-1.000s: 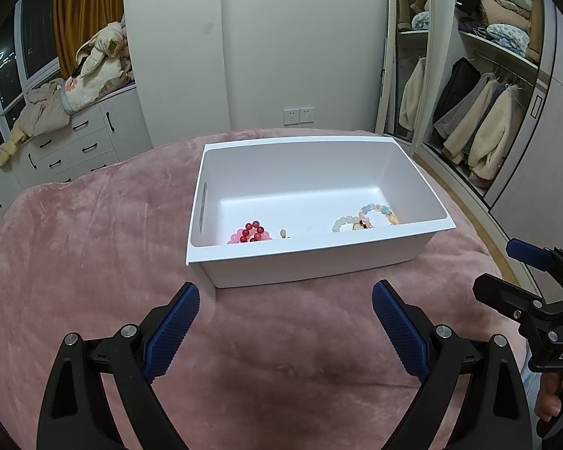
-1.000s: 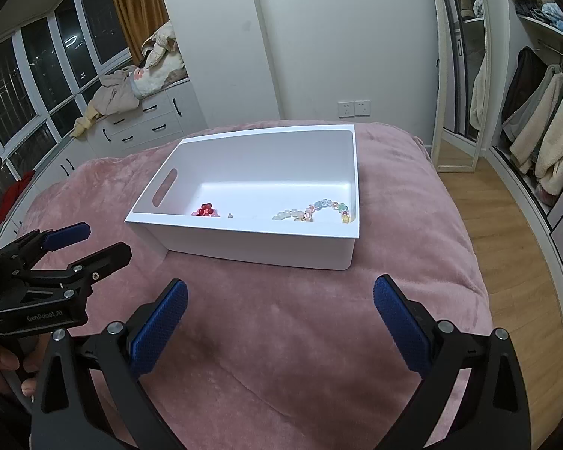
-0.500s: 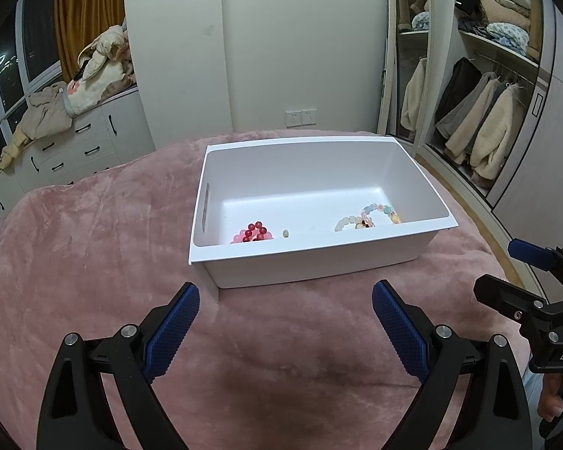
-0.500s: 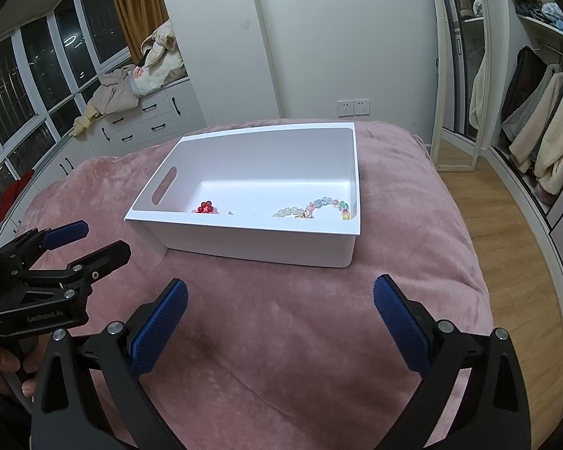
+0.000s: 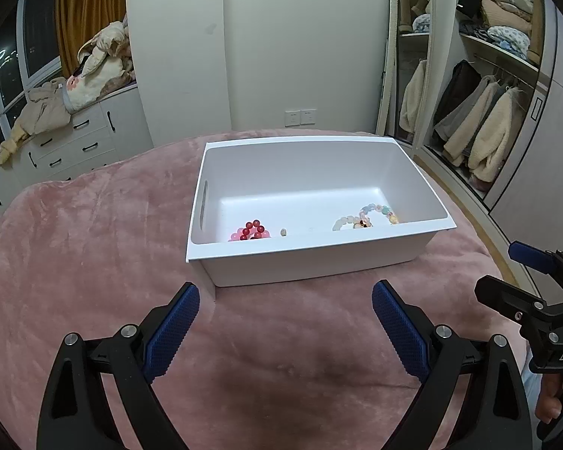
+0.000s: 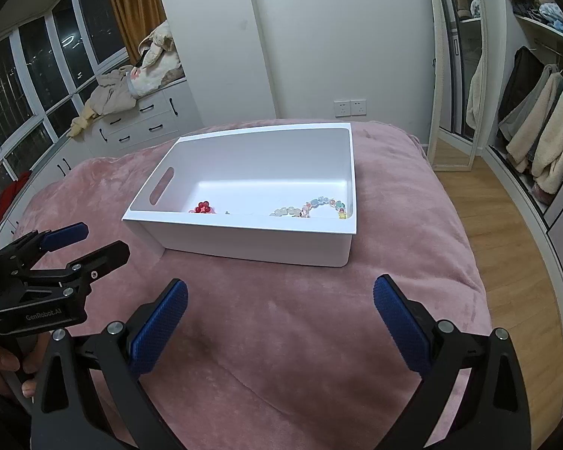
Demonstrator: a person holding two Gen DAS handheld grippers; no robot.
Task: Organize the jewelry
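Left wrist view
Surroundings: a pink blanket (image 5: pixel 94 262) is covering the bed; a white dresser (image 5: pixel 67 142) piled with clothes is standing at the far left, and an open wardrobe (image 5: pixel 488 131) with hanging coats is showing at the right.
In the way: nothing is lying between the left gripper (image 5: pixel 286 322) and the white bin (image 5: pixel 319 258); only the bin's near wall is hiding part of its floor.
Left gripper: its blue-padded fingers are spreading wide apart over bare blanket, holding nothing.
Right gripper: it (image 5: pixel 506 273) is showing at the right edge, its two fingers parted, a hand (image 5: pixel 555 397) gripping it from below.
Jewelry: a red bead bracelet (image 5: pixel 252 230) is lying bunched at the bin's near left; a small pale bead (image 5: pixel 283 231) is sitting just beside it; a pastel bead bracelet (image 5: pixel 364 217) is curving along the near right.

Right wrist view
Surroundings: dark windows (image 6: pixel 30 86) are running along the left, wood flooring (image 6: pixel 506 243) along the right.
Right gripper: its fingers (image 6: pixel 280 317) are standing wide apart above the blanket, empty.
Left gripper: it (image 6: pixel 97 242) is hovering at the left, fingers parted, well apart from the bin (image 6: pixel 244 240).
Jewelry: the red bracelet (image 6: pixel 202 207) is peeking over the near wall; the pastel bracelet (image 6: pixel 311 206) is resting near the right wall.
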